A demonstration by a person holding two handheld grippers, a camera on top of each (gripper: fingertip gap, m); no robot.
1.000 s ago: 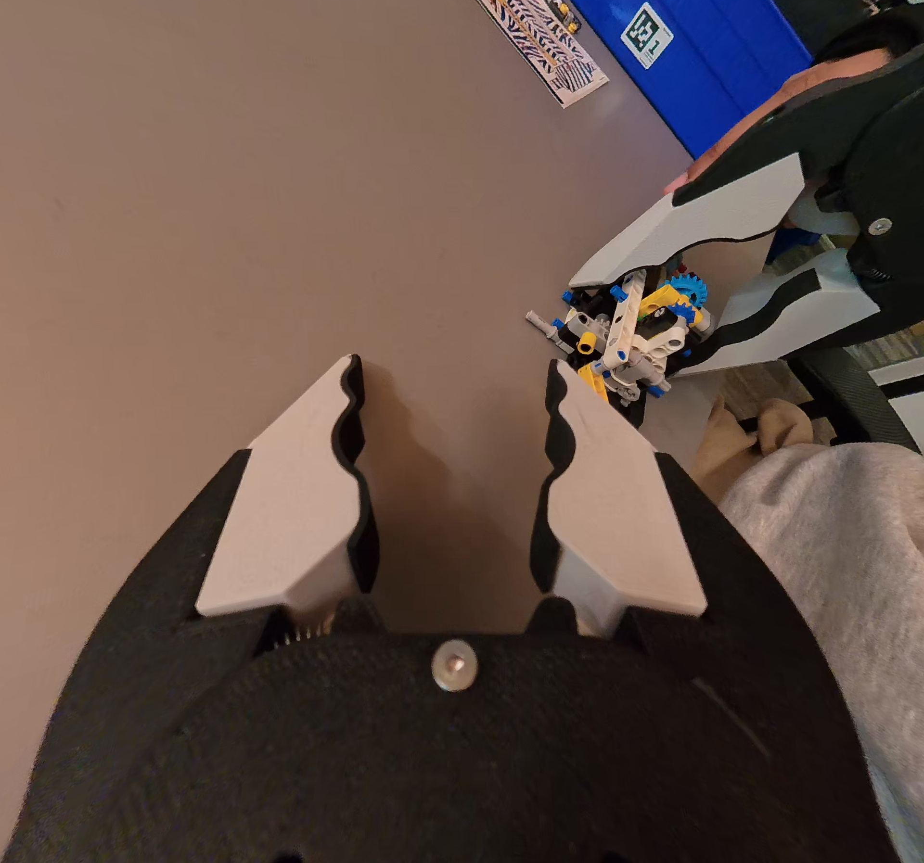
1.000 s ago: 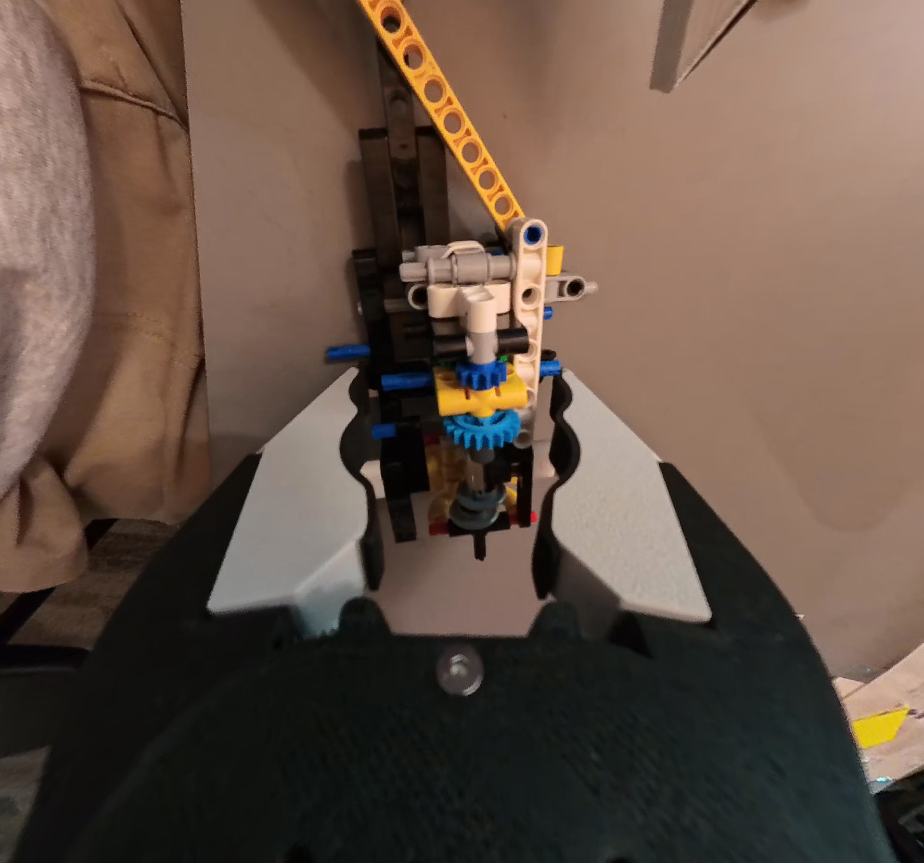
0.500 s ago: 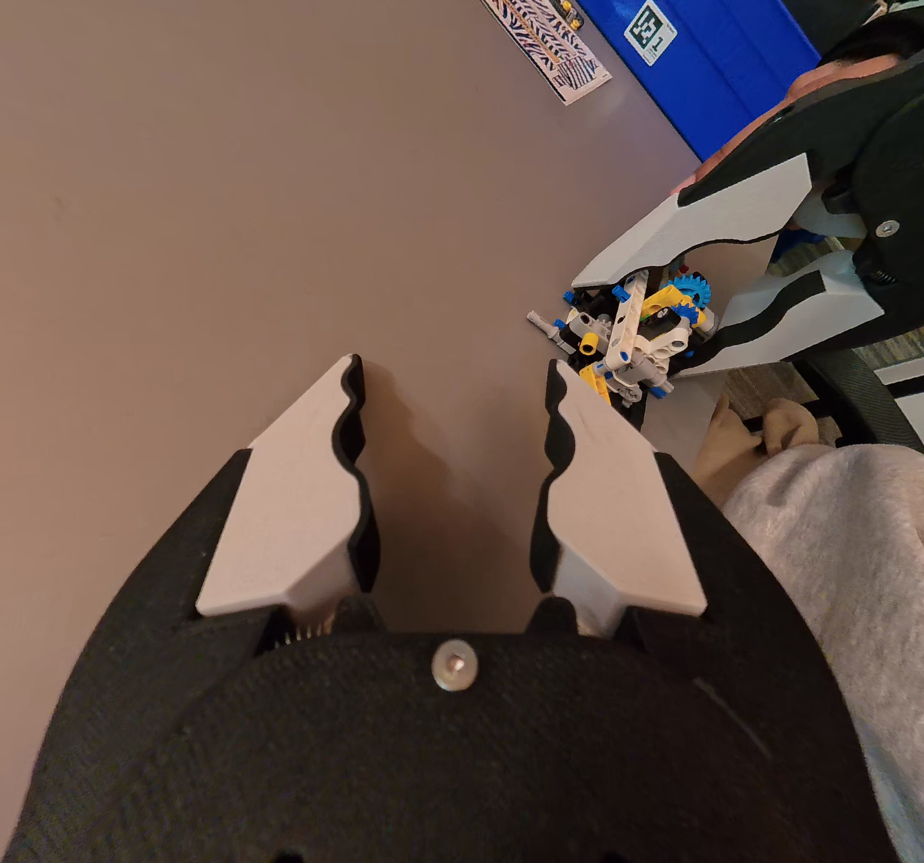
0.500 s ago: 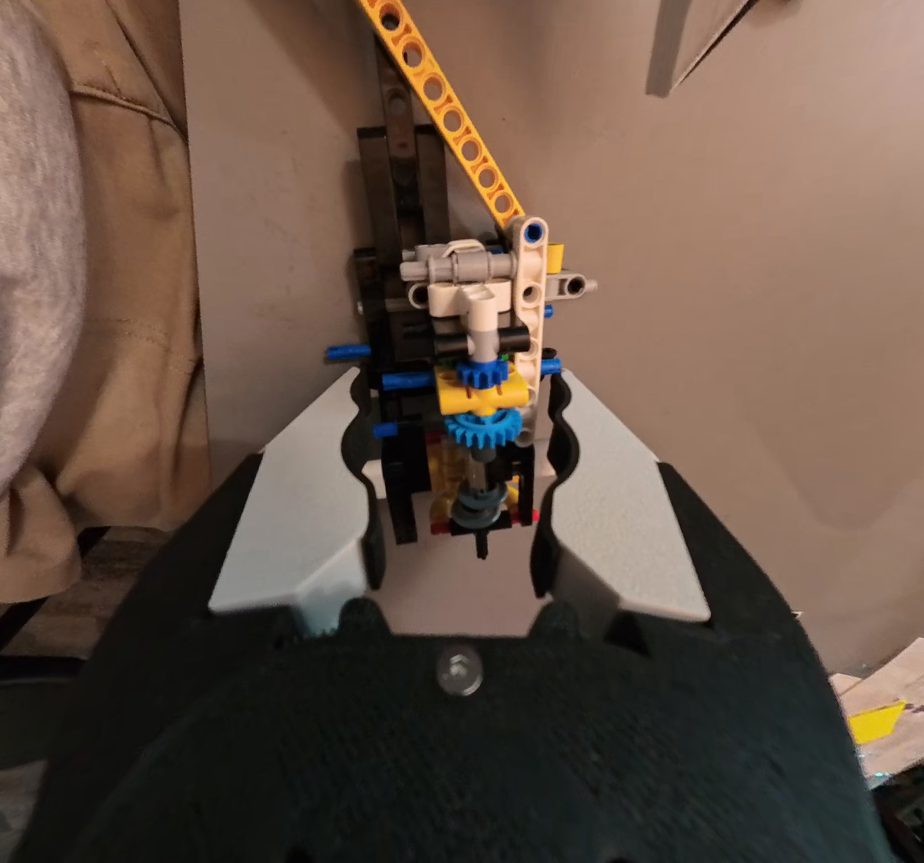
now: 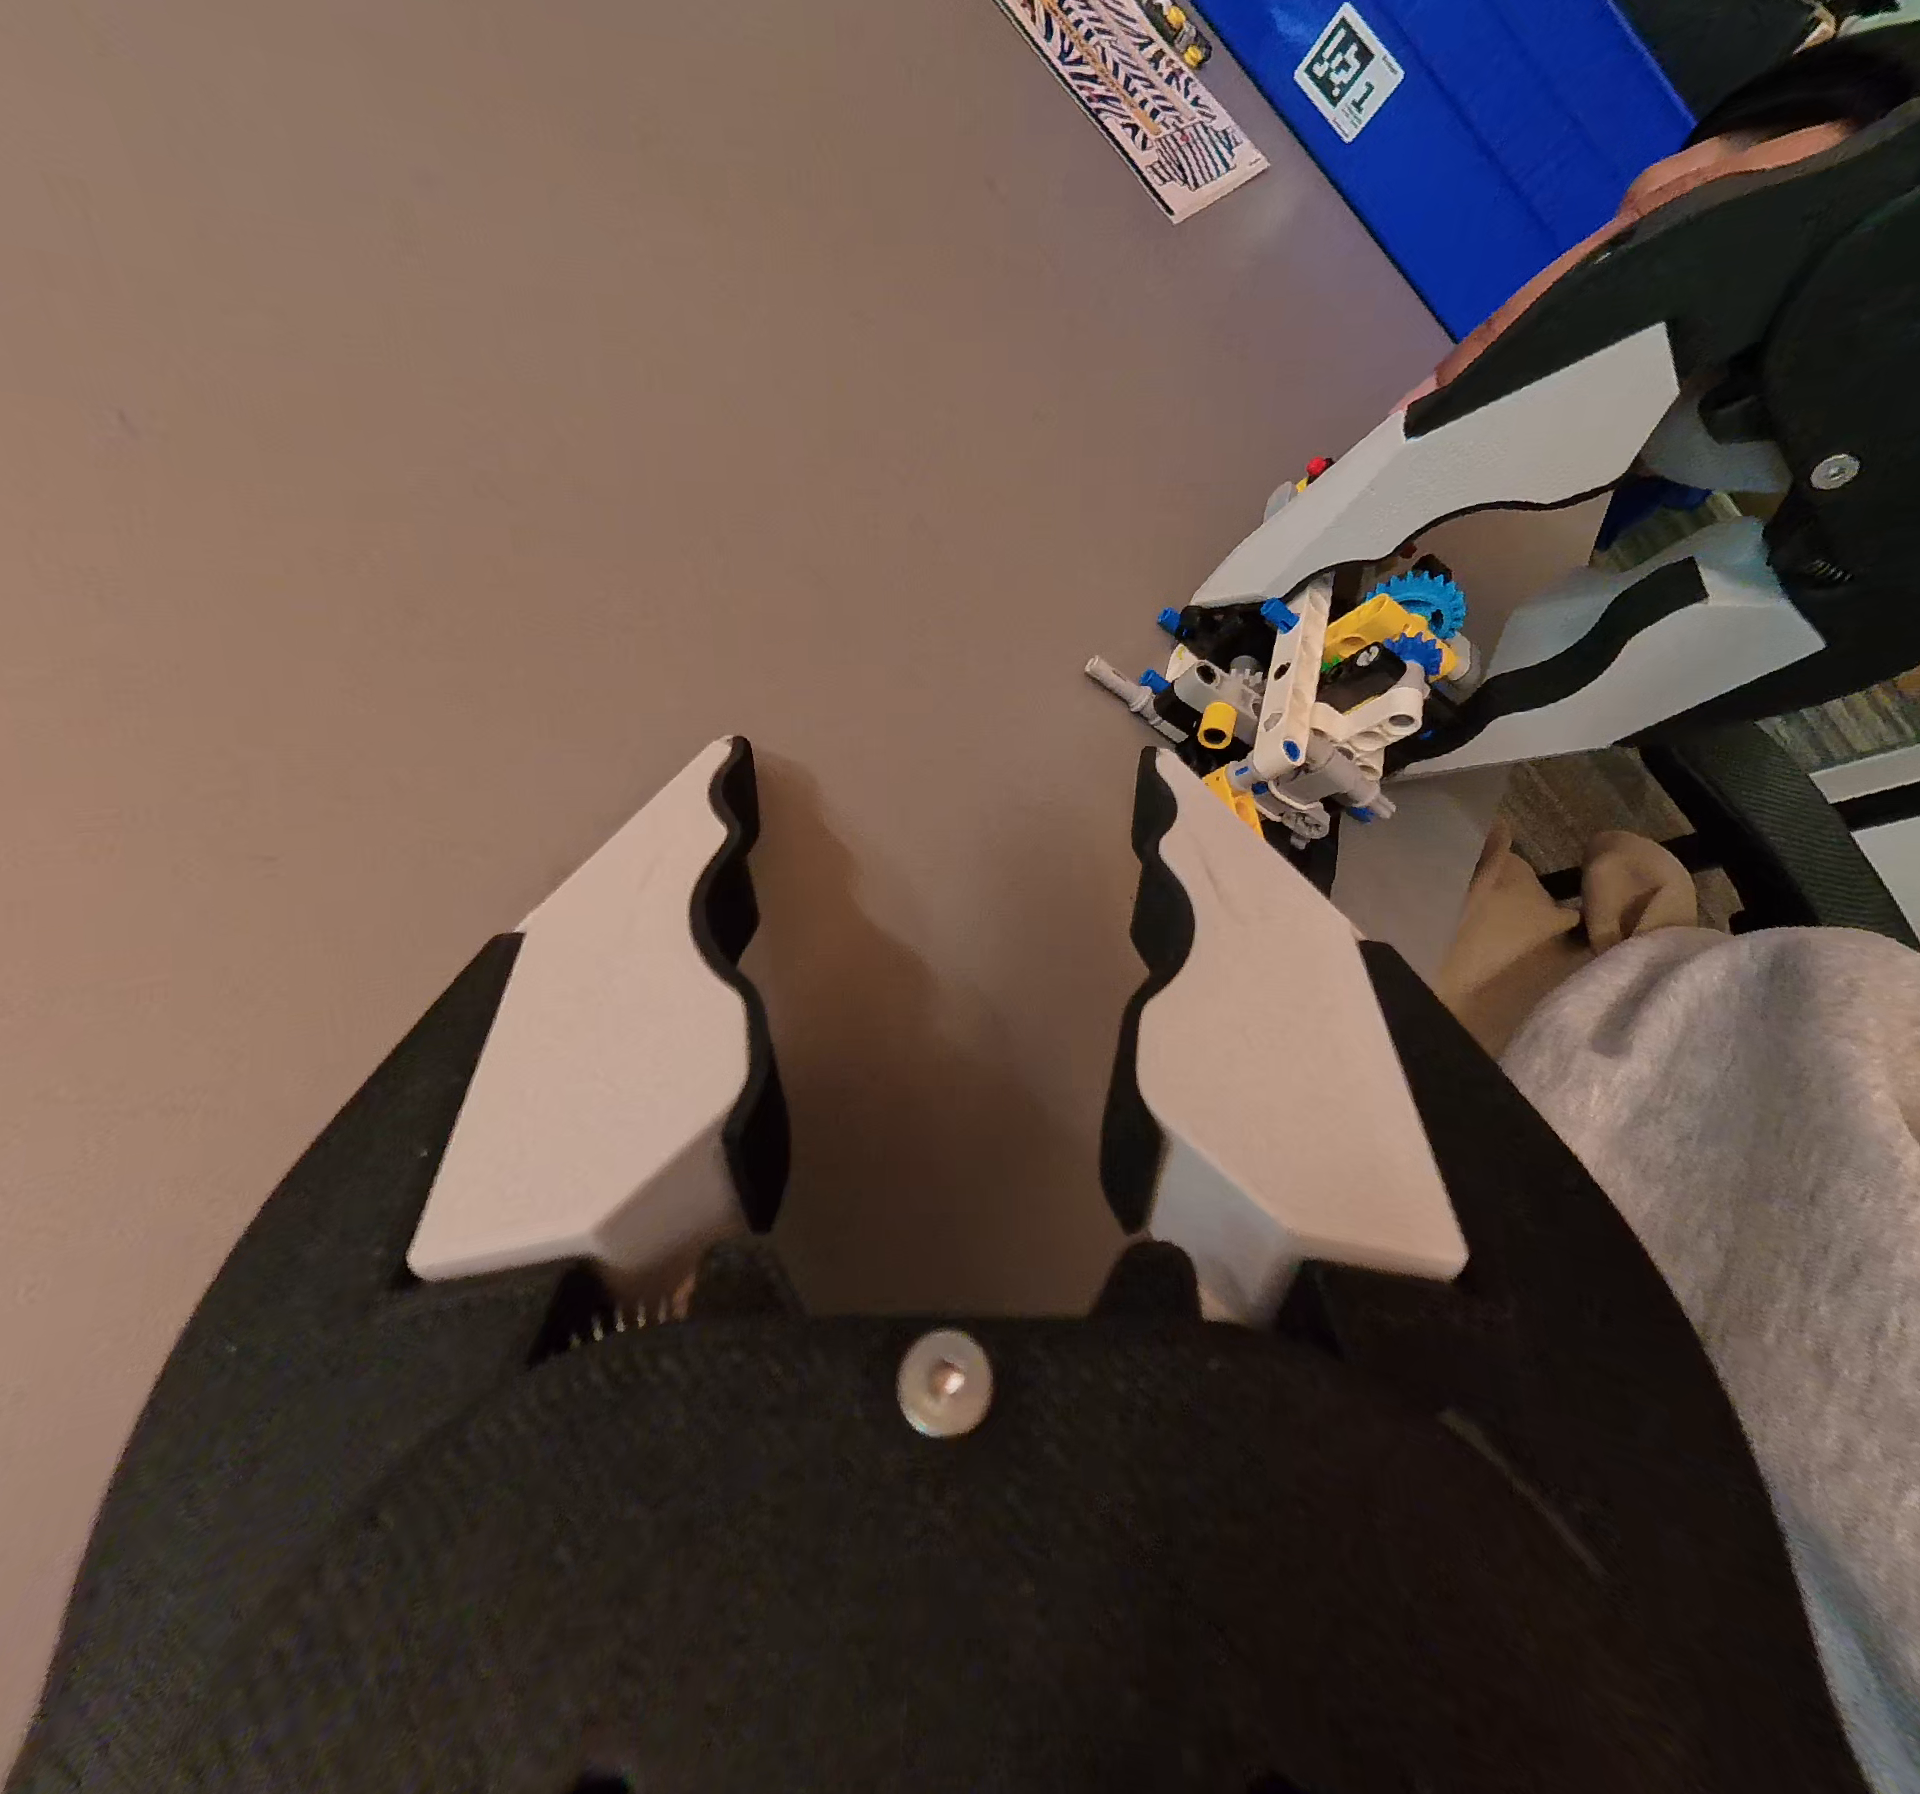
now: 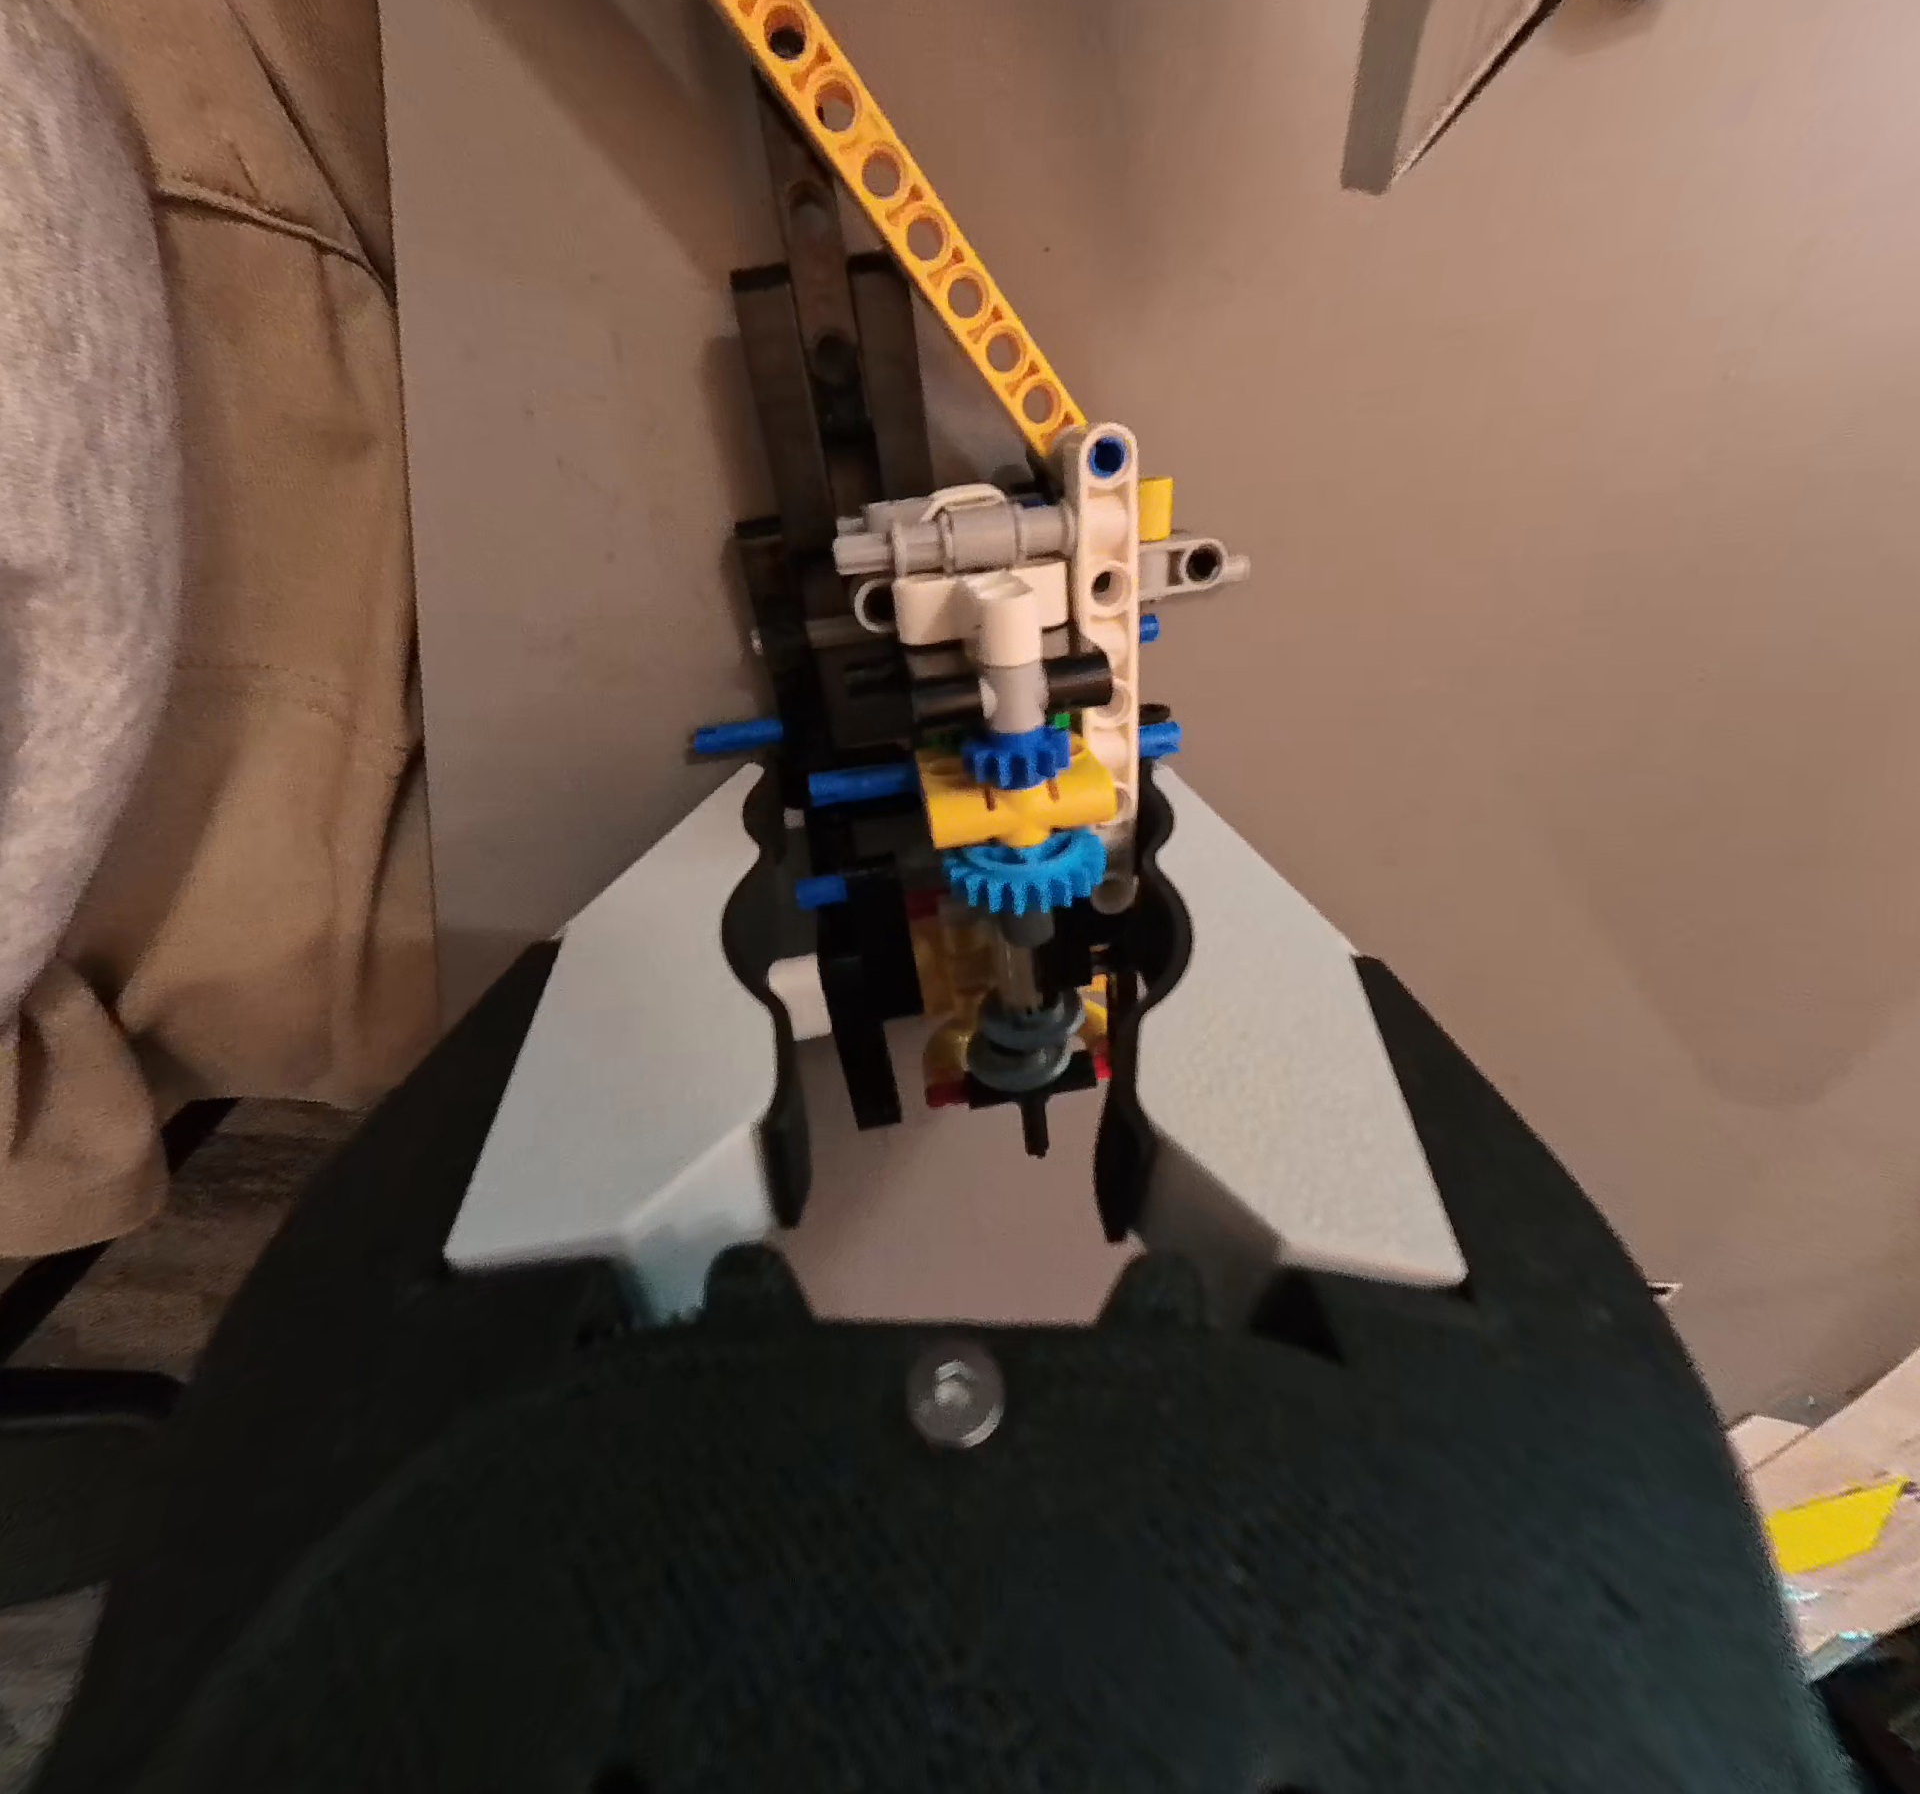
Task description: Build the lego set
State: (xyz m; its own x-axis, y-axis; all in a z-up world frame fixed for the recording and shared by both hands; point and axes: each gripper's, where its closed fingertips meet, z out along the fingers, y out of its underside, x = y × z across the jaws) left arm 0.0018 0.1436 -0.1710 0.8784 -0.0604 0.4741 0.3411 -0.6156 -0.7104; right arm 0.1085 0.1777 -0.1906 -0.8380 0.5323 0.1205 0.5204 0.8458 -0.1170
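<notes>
lego model (image 6: pixel 987 788) sits between the right gripper (image 6: pixel 956 871) fingers, which pinch its black base at the counter (image 5: pixel 520 394) edge. left gripper (image 5: pixel 940 778) hangs spread and empty nearby. next move probably needs a new piece; sticker sheet (image 5: pixel 1091 51) lies far.

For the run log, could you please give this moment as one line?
left gripper: open, empty, over table | right gripper: around lego model, contact unclear | yellow beam: attached, angled

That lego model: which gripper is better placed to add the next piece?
Probably the left gripper: open and empty, beside the lego model. The right gripper straddles it.
</notes>
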